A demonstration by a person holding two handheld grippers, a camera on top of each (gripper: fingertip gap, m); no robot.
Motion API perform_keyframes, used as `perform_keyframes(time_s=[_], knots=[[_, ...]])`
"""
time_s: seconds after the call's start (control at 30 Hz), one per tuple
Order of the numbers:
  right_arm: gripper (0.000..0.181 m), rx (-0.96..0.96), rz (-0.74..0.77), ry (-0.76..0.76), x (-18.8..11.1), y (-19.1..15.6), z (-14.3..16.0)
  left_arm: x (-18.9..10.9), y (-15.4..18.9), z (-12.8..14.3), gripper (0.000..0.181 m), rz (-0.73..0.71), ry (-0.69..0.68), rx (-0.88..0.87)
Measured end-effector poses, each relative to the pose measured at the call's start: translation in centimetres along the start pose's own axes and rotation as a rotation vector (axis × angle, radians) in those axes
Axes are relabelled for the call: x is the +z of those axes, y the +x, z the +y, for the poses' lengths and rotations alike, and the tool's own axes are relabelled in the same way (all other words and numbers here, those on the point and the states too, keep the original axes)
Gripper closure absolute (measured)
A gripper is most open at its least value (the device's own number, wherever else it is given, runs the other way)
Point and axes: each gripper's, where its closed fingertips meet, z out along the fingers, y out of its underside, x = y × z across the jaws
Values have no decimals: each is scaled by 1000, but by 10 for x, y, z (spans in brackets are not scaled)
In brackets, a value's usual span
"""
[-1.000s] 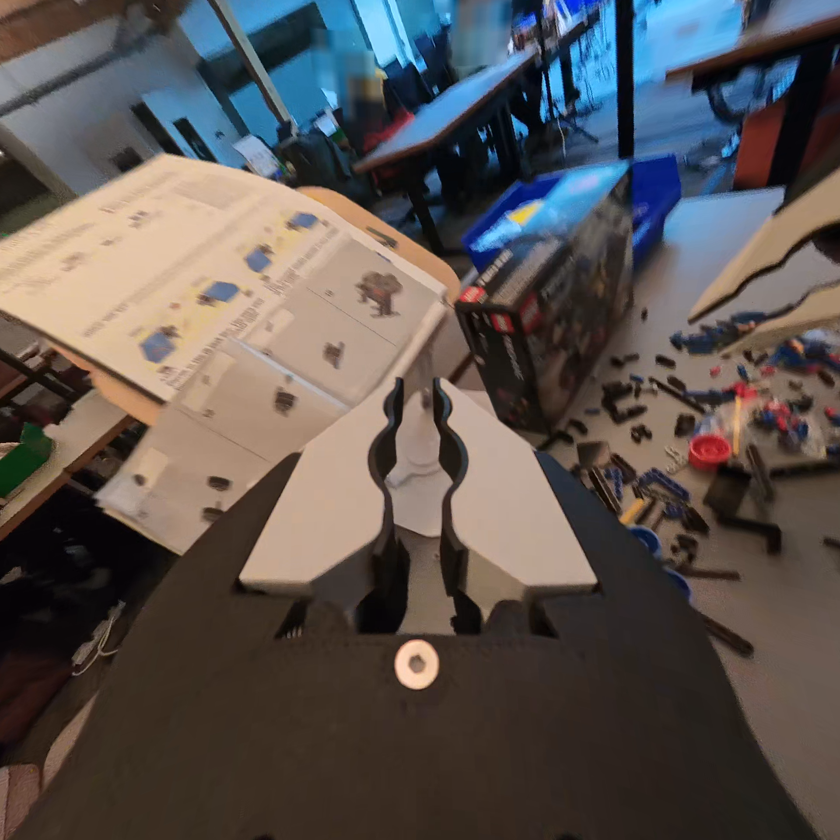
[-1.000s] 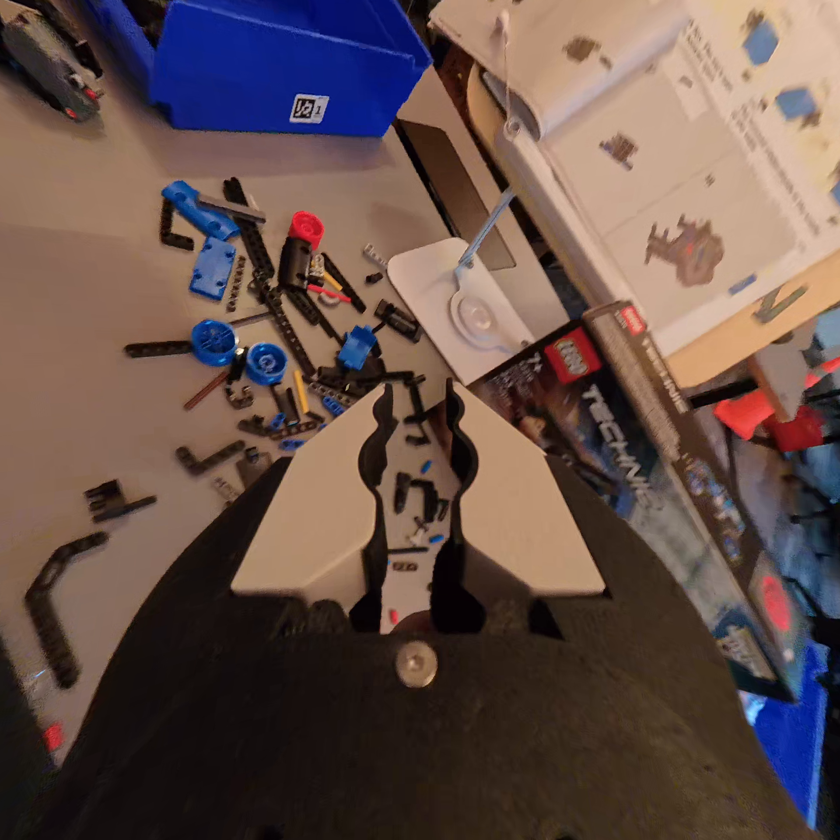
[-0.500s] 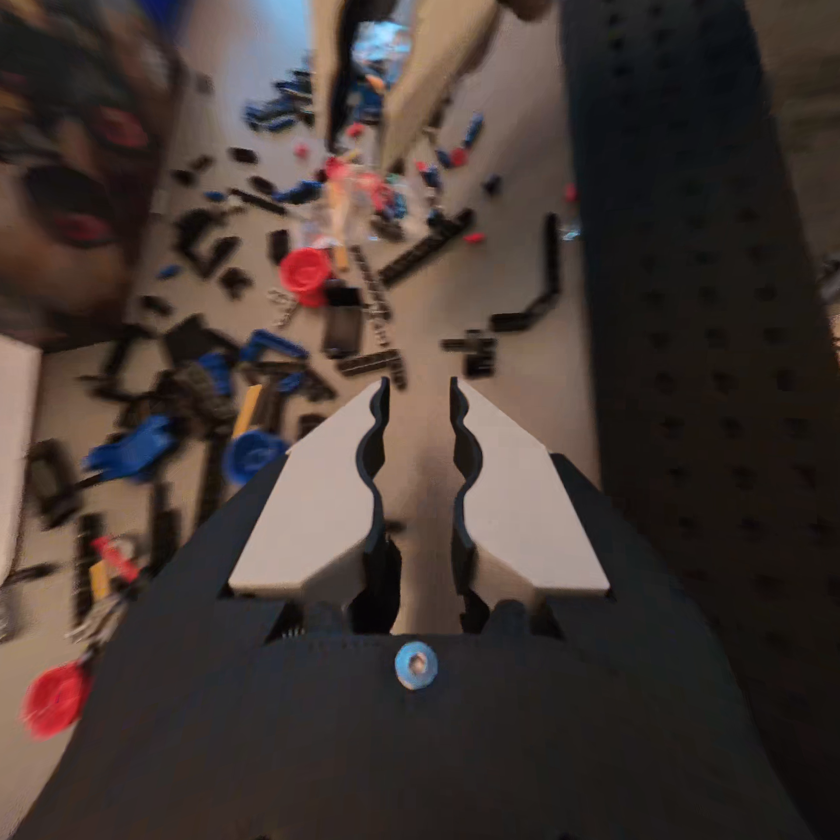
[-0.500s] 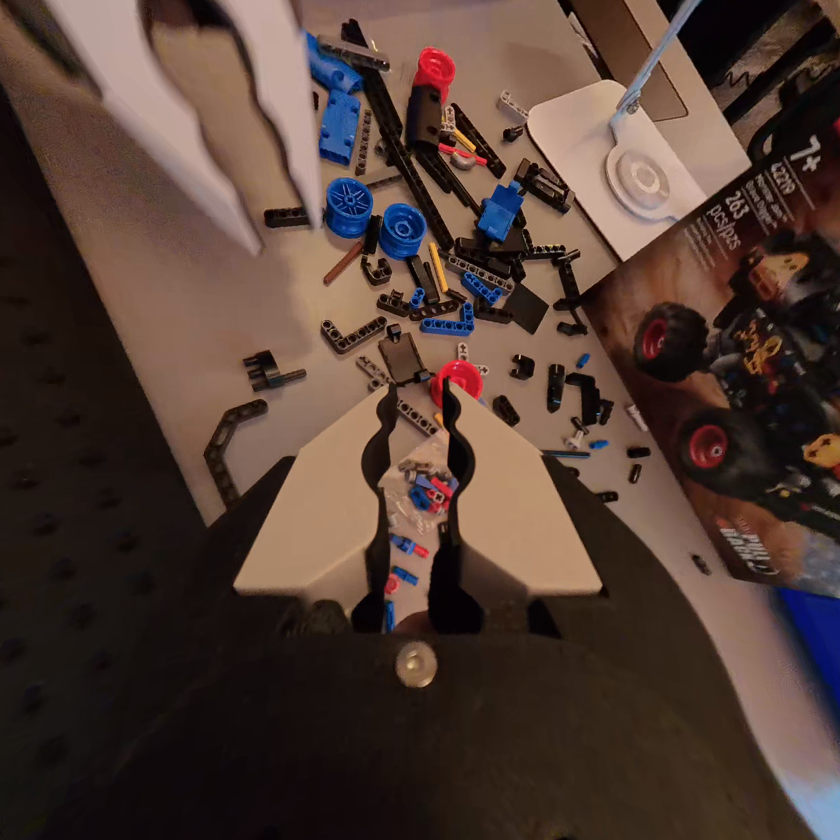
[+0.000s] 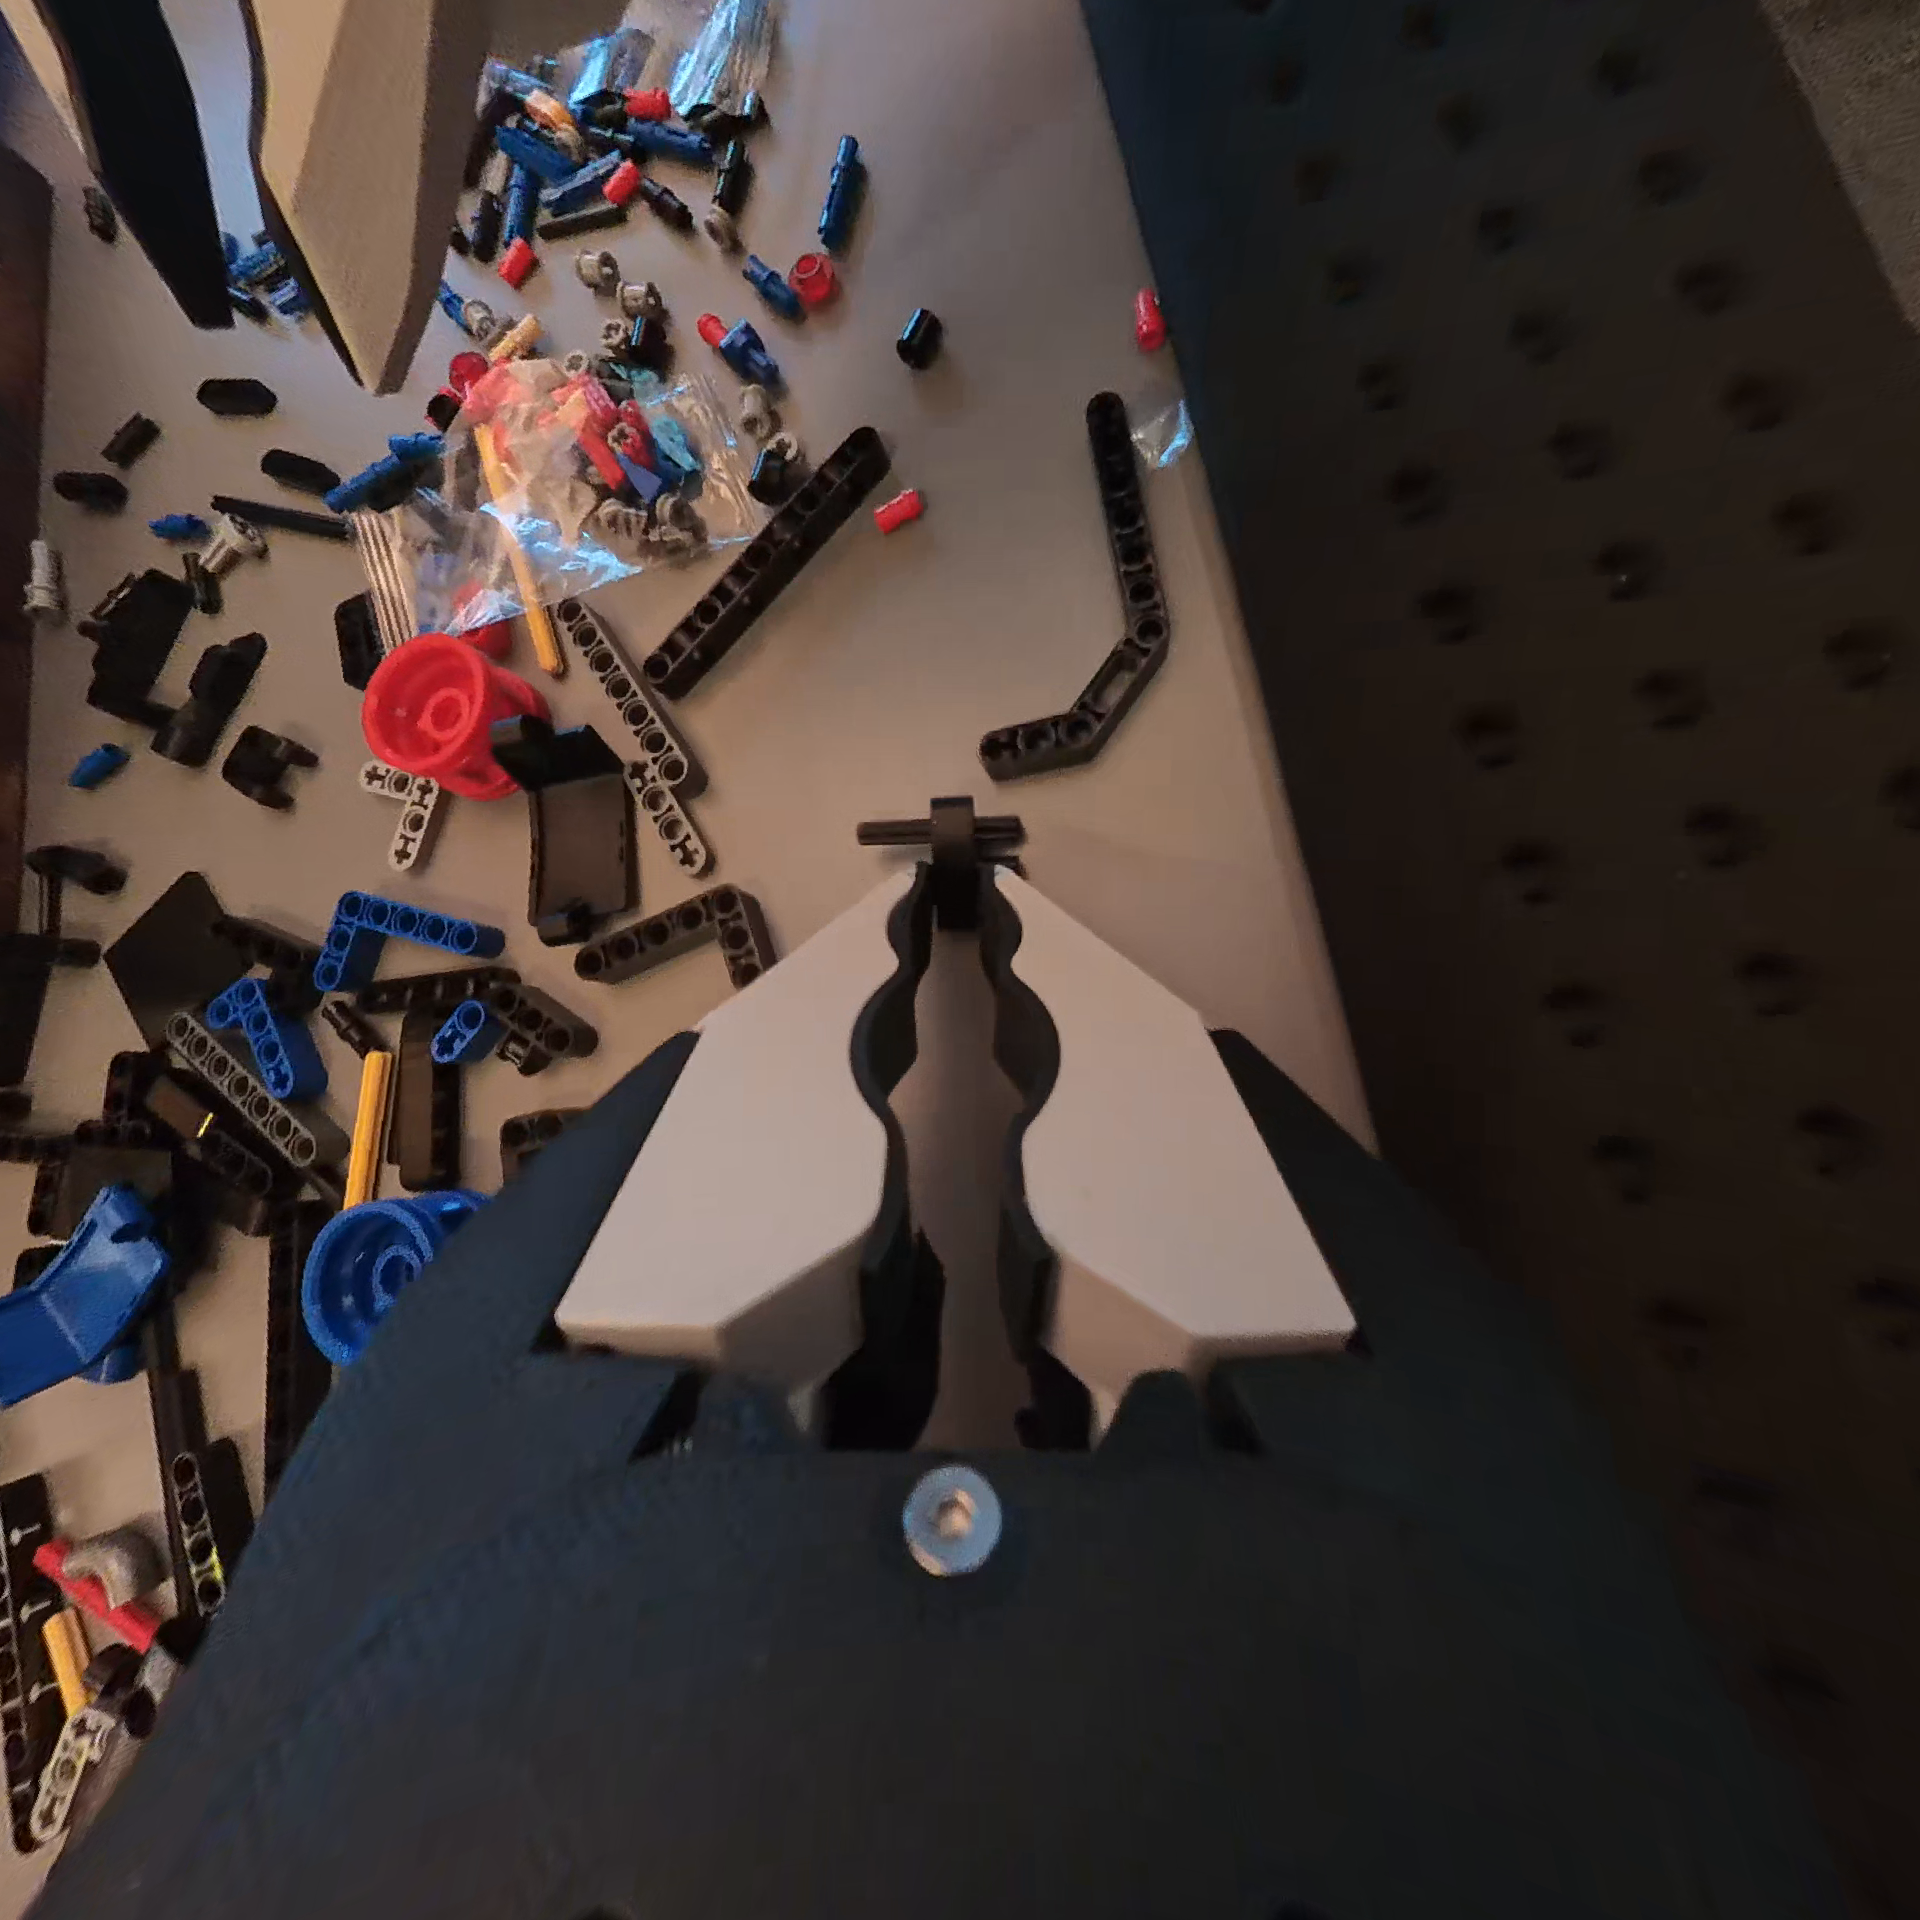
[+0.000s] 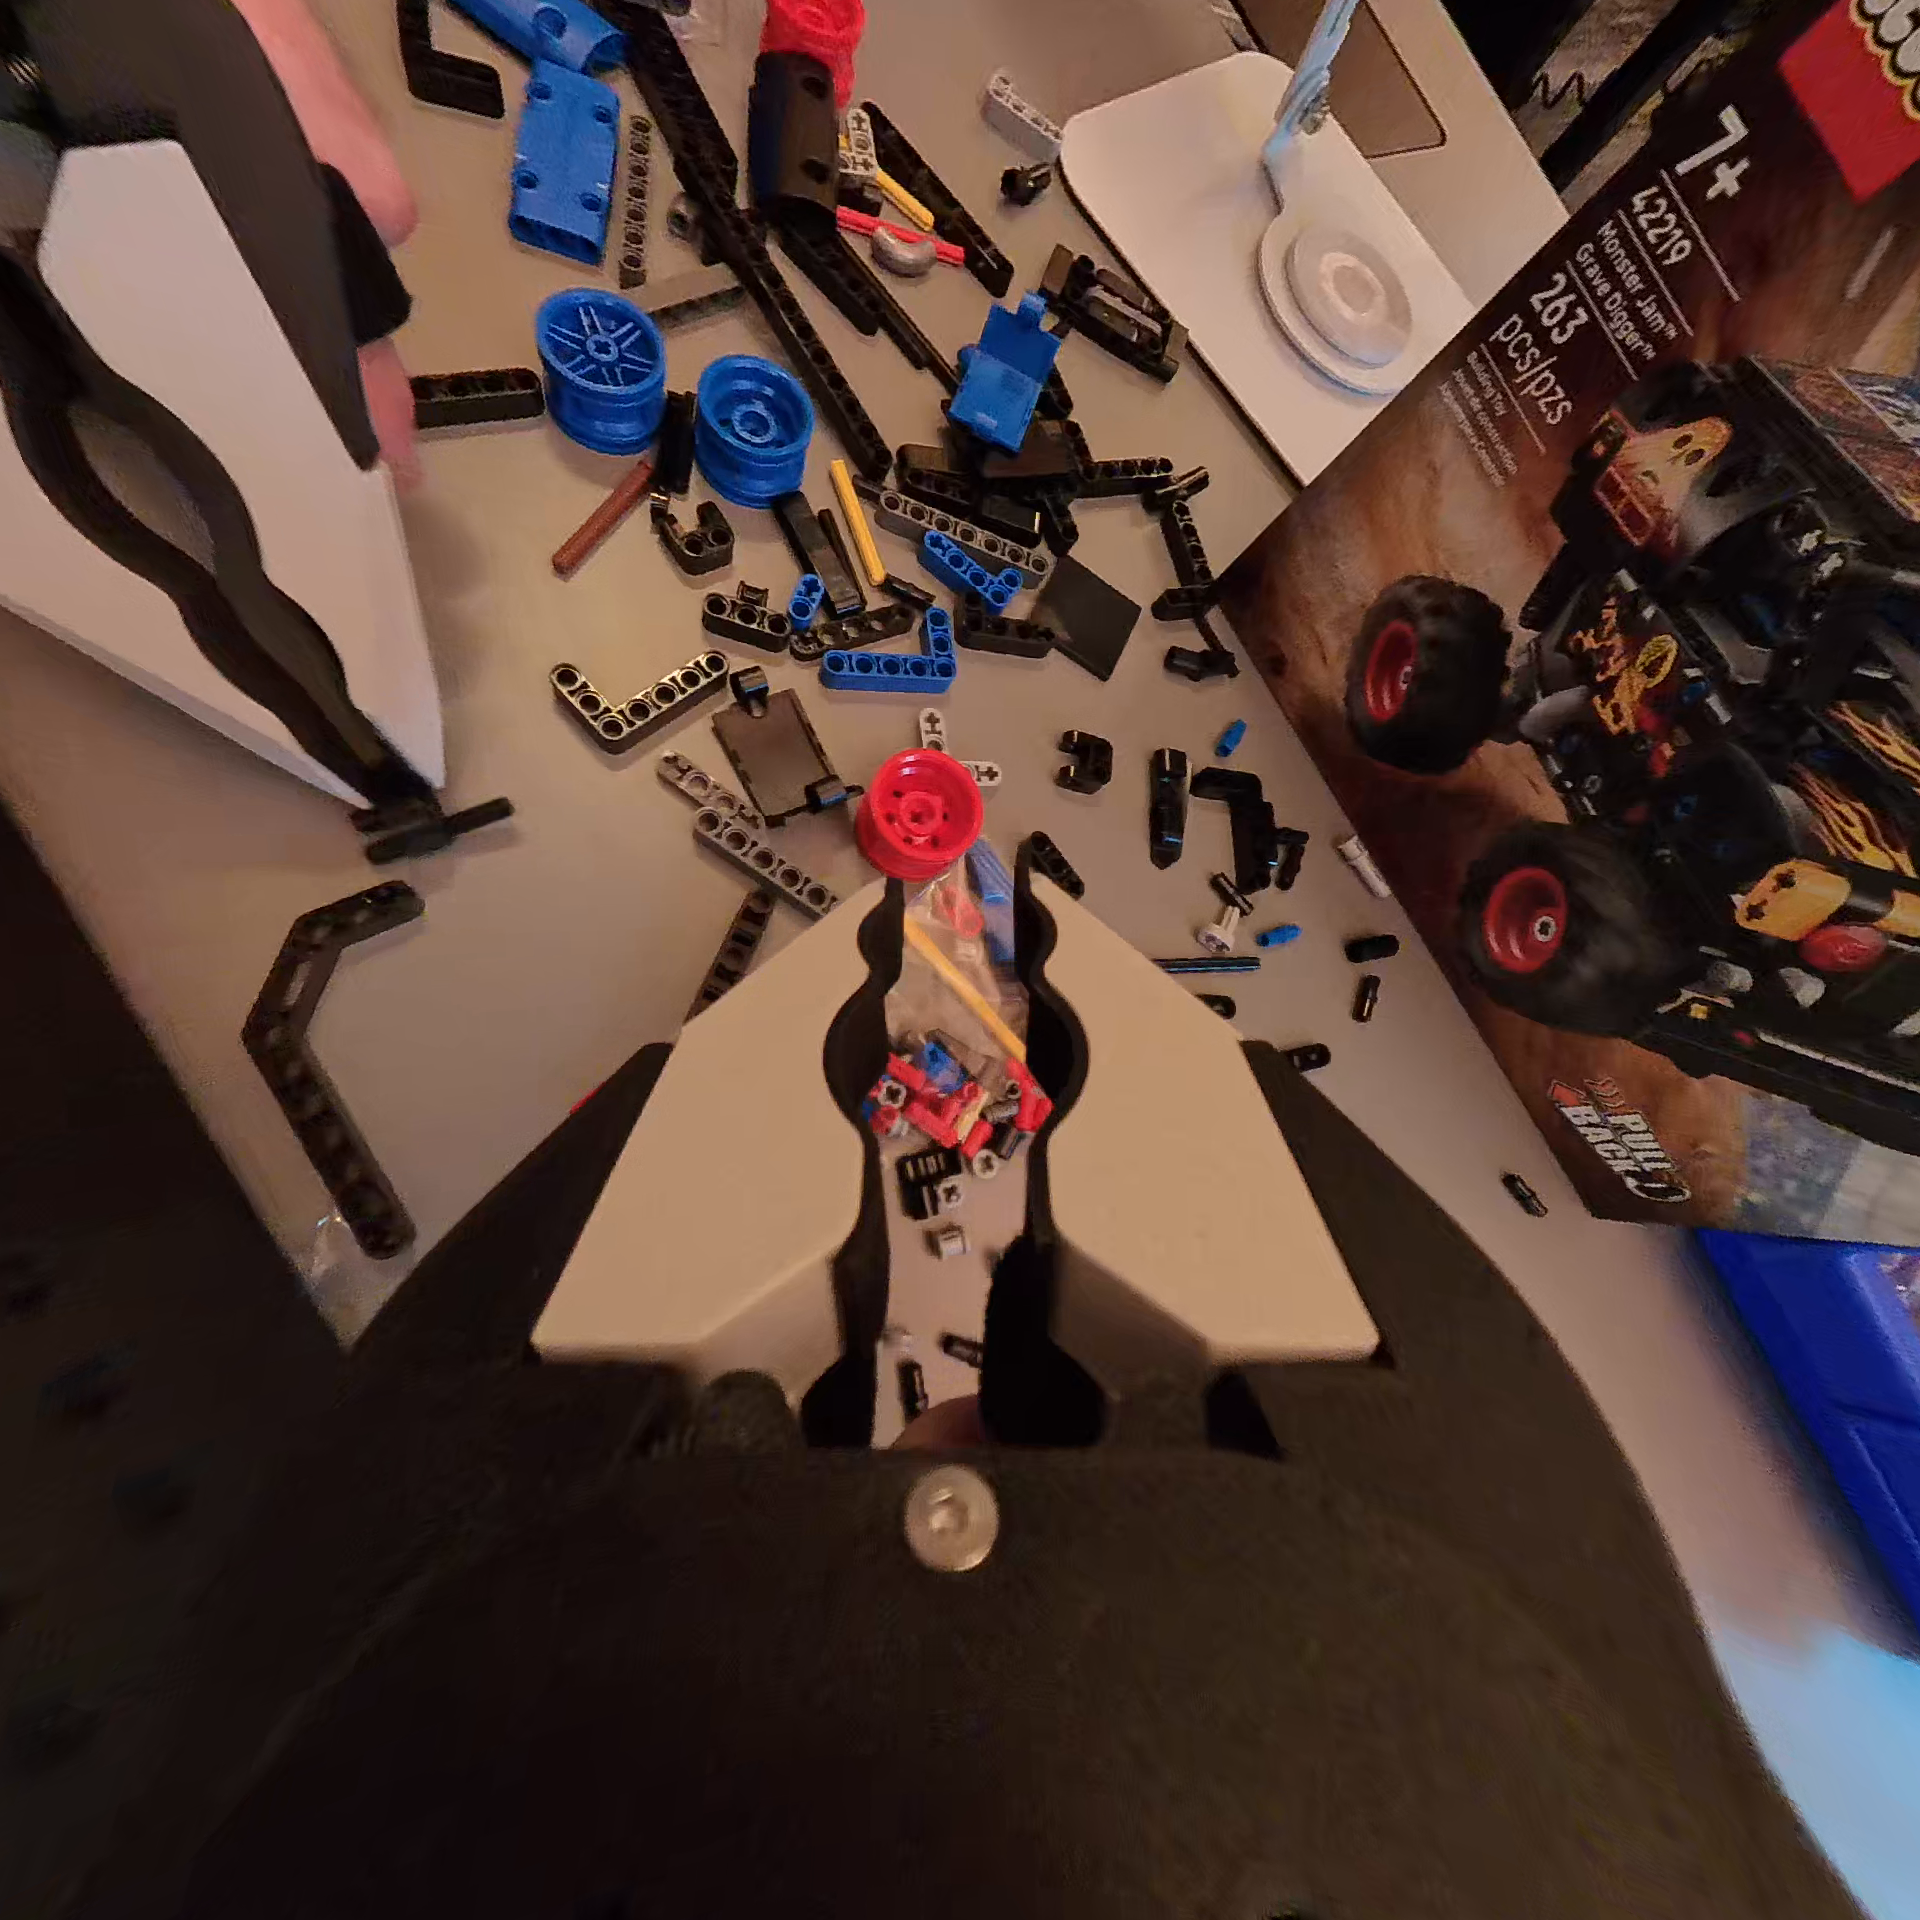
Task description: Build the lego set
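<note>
— What has changed?
— The left tongs, a second ago aimed at the instruction booklet, now pinch a black axle-and-connector piece at the worktop edge.
— And the right tongs?
— Slightly parted, empty, above the clear parts bag. Assembly looks barely begun.

Grey table strewn with lego pieces, set box.
</note>
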Motion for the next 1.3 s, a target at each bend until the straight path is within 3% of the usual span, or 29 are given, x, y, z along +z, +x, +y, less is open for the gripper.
perform_keyframes(time_s=[0.3, 0.47, 0.63, 0.9, 1.17, 1.3], knots=[[161, -6, -28, 0, 2, 5, 9, -39, 25, 37, 175, 132, -41, 92], [159, 5, -22, 2, 0, 11, 14, -58, 6, 60, 152, 71, -115, 57], [160, 39, 22, 5, -7, 30, 21, -68, -7, 75, 152, 20, -178, 21], [160, 70, 73, -1, -20, 58, 29, -73, 11, 70, 153, 38, -88, -65], [159, 71, 44, 4, -7, 51, 27, -68, 3, 65, 151, -56, -55, -196], [159, 68, 10, 17, 5, 42, 20, -61, 6, 61, 154, -58, -52, -171]])
